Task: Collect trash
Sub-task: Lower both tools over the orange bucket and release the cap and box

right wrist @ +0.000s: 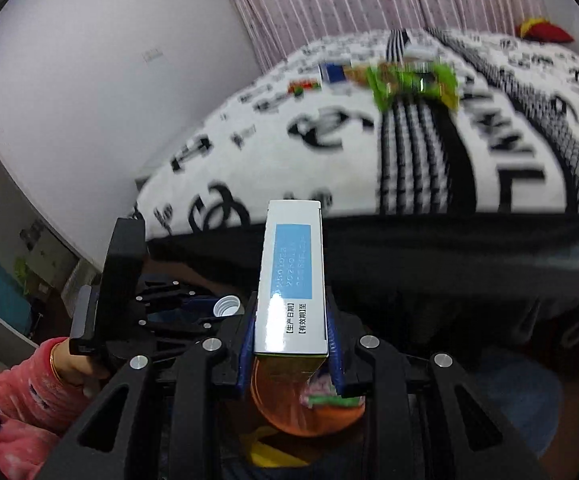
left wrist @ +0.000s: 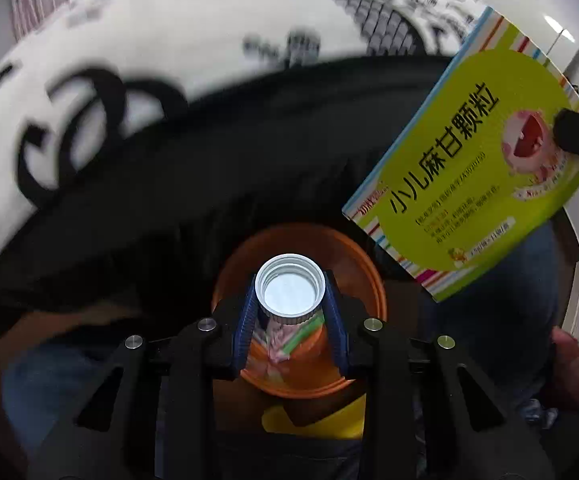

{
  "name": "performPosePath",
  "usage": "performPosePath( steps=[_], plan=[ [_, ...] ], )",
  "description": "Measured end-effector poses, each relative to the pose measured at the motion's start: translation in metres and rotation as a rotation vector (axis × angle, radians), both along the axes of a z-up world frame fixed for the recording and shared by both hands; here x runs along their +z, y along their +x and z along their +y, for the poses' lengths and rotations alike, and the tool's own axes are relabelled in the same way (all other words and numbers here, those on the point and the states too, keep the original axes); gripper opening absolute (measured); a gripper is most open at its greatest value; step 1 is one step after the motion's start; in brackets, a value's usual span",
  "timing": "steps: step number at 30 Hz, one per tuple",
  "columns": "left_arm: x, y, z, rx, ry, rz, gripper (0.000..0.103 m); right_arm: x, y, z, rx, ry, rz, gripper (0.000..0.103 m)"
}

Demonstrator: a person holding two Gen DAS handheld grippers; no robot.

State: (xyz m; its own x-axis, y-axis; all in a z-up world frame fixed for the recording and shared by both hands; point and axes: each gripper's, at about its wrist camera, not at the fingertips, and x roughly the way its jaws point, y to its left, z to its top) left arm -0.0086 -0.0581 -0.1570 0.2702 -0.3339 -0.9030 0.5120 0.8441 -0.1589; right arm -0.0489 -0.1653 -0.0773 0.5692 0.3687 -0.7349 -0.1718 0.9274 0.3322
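Note:
My left gripper (left wrist: pixel 289 312) is shut on a silver screw cap (left wrist: pixel 290 285), its open side facing the camera, right above an orange bin (left wrist: pixel 371 280) that holds crumpled wrappers (left wrist: pixel 279 340). In the same view a green medicine box (left wrist: pixel 461 168) hangs at the upper right, with a black finger (left wrist: pixel 577 136) of the right gripper on its far end. In the right wrist view my right gripper (right wrist: pixel 291 320) is shut on that box (right wrist: pixel 293 256), seen edge-on, over the orange bin (right wrist: pixel 281 408). The cap (right wrist: pixel 227 305) and the left gripper (right wrist: pixel 197 306) show at its left.
A bed with a black-and-white blanket (right wrist: pixel 409 152) fills the background, its dark side (left wrist: pixel 249 152) close behind the bin. Green wrappers (right wrist: pixel 413 76) and a blue packet (right wrist: pixel 335 72) lie on the blanket. A yellow item (left wrist: pixel 317 420) sits under the bin. A pink sleeve (right wrist: pixel 9 400) is at lower left.

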Motion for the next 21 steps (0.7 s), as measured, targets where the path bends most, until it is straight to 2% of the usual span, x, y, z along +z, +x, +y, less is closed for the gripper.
performPosePath(
  steps=[8, 16, 17, 18, 19, 20, 21],
  plan=[
    [-0.068, 0.005, -0.011, 0.011, 0.061, 0.154, 0.031, -0.073, 0.015, 0.005, -0.033, -0.012, 0.165, 0.029],
    [-0.106, 0.0, -0.025, 0.008, 0.115, 0.226, 0.032, -0.122, 0.028, 0.007, -0.074, -0.002, 0.266, 0.031],
    [-0.108, -0.001, -0.025, 0.013, 0.124, 0.228, 0.038, -0.126, 0.029, 0.005, -0.078, 0.015, 0.272, 0.034],
    [-0.11, -0.002, -0.025, 0.018, 0.134, 0.228, 0.046, -0.131, 0.03, 0.003, -0.083, 0.045, 0.286, 0.042],
    [-0.109, -0.002, -0.022, 0.022, 0.138, 0.224, 0.068, -0.133, 0.031, 0.002, -0.087, 0.059, 0.296, 0.058],
    [-0.108, -0.002, -0.022, 0.031, 0.143, 0.211, 0.079, -0.134, 0.031, 0.001, -0.092, 0.057, 0.296, 0.067],
    [-0.105, -0.004, -0.022, 0.038, 0.141, 0.197, 0.079, -0.135, 0.031, 0.001, -0.094, 0.047, 0.295, 0.069]
  ],
)
